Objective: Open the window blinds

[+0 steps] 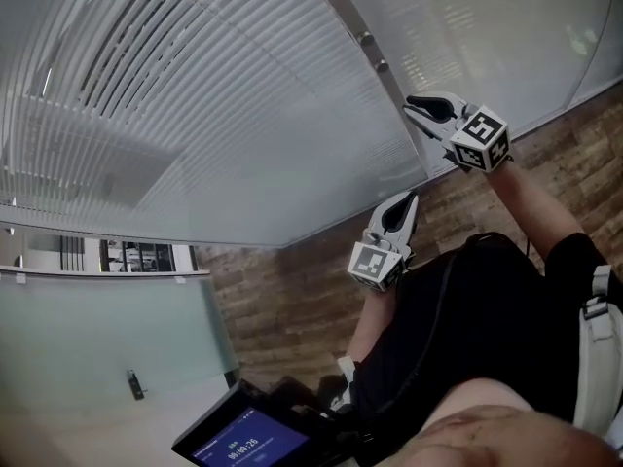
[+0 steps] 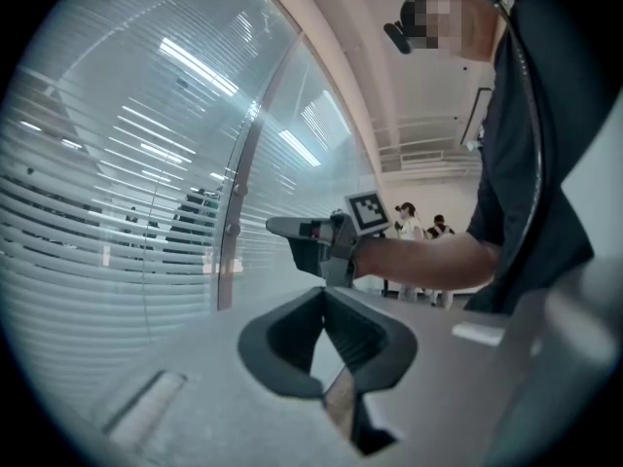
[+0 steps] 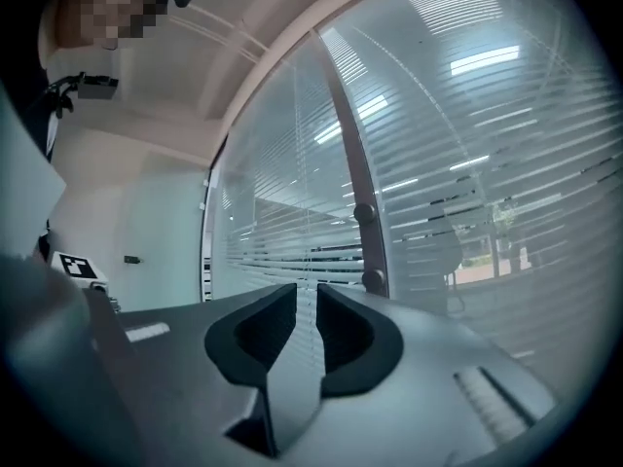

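The white horizontal-slat window blinds [image 1: 195,115] are filling the upper left and centre of the head view, hanging behind a tall glass wall, with dim shapes of a room showing between the slats. Below them the brown wood-plank floor [image 1: 292,300] is running across the middle of the frame. A pale frosted glass panel [image 1: 97,329] is standing at lower left. A person in black clothing [image 1: 467,329] is taking up the lower right. A dark slim metal post [image 1: 394,100] is dividing the glass, slanting from the top centre down to the right.

The right gripper [image 1: 409,103] is reaching in at upper right, its tips just beside the post. In the right gripper view its fingers [image 3: 268,334] are standing a narrow gap apart, with nothing gripped and only slats showing through the gap. The left gripper [image 1: 411,198] is hanging lower, at centre right, apart from the glass. In the left gripper view its fingers [image 2: 282,343] are meeting at the tips, empty.

Two small round dark knobs [image 1: 366,39] are sitting one below the other on the post, above the right gripper. A small dark device with a blue screen [image 1: 248,446] is showing at the bottom edge.
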Demonstrator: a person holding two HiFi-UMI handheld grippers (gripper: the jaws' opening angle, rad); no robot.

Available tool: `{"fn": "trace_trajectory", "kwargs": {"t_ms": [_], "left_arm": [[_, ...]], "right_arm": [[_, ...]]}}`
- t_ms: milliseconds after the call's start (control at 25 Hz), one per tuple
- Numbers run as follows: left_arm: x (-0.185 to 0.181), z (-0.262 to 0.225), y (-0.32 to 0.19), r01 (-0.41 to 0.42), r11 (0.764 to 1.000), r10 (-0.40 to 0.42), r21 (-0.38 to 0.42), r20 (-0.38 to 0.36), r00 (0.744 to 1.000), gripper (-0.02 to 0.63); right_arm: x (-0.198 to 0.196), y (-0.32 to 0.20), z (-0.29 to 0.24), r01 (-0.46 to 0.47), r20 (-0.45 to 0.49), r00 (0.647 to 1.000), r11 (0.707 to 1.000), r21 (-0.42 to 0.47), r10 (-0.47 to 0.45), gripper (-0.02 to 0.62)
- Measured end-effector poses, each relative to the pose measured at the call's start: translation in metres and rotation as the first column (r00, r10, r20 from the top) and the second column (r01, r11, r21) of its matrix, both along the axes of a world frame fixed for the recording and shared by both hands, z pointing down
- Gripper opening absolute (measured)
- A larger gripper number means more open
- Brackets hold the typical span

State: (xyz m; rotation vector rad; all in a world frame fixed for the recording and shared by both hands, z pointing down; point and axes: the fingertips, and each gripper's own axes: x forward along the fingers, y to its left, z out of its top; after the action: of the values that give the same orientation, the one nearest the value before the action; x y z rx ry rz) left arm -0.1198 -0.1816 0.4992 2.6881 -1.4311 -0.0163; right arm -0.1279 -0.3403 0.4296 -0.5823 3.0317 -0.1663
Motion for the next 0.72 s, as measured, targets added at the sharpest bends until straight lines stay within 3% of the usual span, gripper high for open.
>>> {"fn": "trace_trajectory", "kwargs": {"t_ms": [240, 400, 720], "left_arm": [[0.011, 0.006, -0.003, -0.006, 1.0, 0.006, -0.024, -0.003, 1.0, -0.002], [0.014, -0.001, -0.006, -0.04, 0.999, 0.04, -0.02, 0.001, 0.999, -0.002], [0.001, -0.008, -0.007, 0.006, 1.0, -0.006, -0.013, -0.035, 0.999, -0.002]], "right_arm": [[0.005, 0.029, 0.021, 0.073, -0.01, 0.997, 0.997, -0.034, -0.074, 0.015], [0.0, 0.045, 0.029, 0.101, -0.022, 0.995, 0.994, -0.045, -0.102, 0.006], [-0.006, 0.078, 0.034, 0.211, -0.031, 0.977, 0.977, -0.027, -0.212, 0.006]]}}
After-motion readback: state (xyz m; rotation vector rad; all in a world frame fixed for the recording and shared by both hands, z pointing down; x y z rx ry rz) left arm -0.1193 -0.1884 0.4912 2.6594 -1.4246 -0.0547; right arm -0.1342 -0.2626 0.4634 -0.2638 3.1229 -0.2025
